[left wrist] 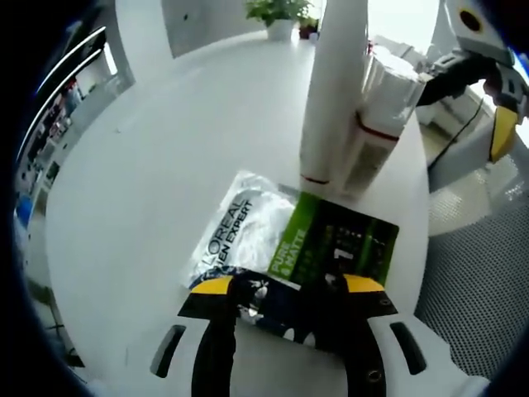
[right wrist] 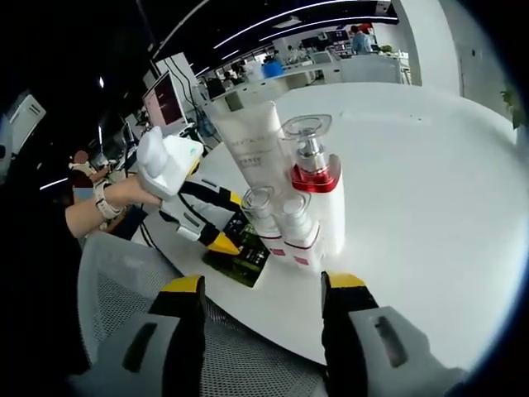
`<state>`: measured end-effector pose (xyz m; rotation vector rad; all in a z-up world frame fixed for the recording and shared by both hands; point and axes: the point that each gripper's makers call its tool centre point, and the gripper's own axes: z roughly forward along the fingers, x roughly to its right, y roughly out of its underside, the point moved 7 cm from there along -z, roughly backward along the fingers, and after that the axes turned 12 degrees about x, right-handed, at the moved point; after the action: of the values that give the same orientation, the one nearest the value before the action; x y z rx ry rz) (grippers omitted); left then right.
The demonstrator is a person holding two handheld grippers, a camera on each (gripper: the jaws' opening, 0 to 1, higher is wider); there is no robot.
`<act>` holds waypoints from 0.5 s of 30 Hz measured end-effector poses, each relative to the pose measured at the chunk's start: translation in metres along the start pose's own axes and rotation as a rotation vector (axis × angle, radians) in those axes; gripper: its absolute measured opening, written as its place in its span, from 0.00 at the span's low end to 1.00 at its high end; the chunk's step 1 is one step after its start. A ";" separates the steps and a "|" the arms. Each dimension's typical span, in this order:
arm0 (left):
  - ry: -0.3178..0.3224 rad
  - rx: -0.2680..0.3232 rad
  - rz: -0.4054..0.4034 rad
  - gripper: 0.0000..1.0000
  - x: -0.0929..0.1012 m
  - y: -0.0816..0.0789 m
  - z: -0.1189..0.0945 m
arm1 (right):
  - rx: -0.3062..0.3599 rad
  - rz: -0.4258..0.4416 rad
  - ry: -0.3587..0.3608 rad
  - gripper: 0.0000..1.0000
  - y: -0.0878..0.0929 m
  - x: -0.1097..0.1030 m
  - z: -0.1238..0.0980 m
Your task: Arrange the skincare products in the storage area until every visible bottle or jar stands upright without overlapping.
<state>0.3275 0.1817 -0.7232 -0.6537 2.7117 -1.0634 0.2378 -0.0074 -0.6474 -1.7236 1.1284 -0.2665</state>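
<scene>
At the bottom of the left gripper view, the left gripper [left wrist: 285, 289] with black jaws and yellow tips is closed on the near edge of a flat silver, green and black skincare packet [left wrist: 289, 248], which lies on the round white table [left wrist: 165, 157]. Just above the packet in this view stand a tall white tube with a thin red line [left wrist: 335, 91] and a white bottle with a red band [left wrist: 376, 124], side by side and touching or almost touching. A small green plant in a white pot [left wrist: 279, 15] sits at the far edge of the table, at the top of the frame. In the right gripper view, the right gripper [right wrist: 260, 289] rises from the bottom with its jaws wide apart and nothing between them, over a grey mesh chair seat [right wrist: 116, 273]. In the middle of this view the bottles stand upright in a tight bunch near the table edge: the tall tube, a white pump bottle with a red collar and clear cap [right wrist: 314, 178], and two small clear-capped bottles [right wrist: 277, 219] in front. To their left, the left gripper reaches in to the packet, held by a person's hand [right wrist: 124, 194].
</scene>
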 end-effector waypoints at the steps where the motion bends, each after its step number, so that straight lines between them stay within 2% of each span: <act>1: 0.001 0.001 0.000 0.47 0.000 0.000 0.000 | -0.001 -0.003 -0.003 0.58 0.000 -0.001 0.001; 8: 0.011 0.031 -0.027 0.53 0.003 -0.003 -0.002 | 0.013 -0.012 0.011 0.60 -0.001 -0.002 -0.001; 10: -0.012 0.050 -0.051 0.55 0.001 -0.006 -0.005 | 0.015 -0.020 0.023 0.61 -0.002 -0.001 -0.003; 15: -0.012 0.127 -0.084 0.60 0.003 -0.014 -0.018 | 0.025 -0.027 0.037 0.63 -0.004 0.000 -0.007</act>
<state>0.3239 0.1822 -0.7006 -0.7553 2.6011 -1.2346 0.2355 -0.0116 -0.6414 -1.7191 1.1251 -0.3287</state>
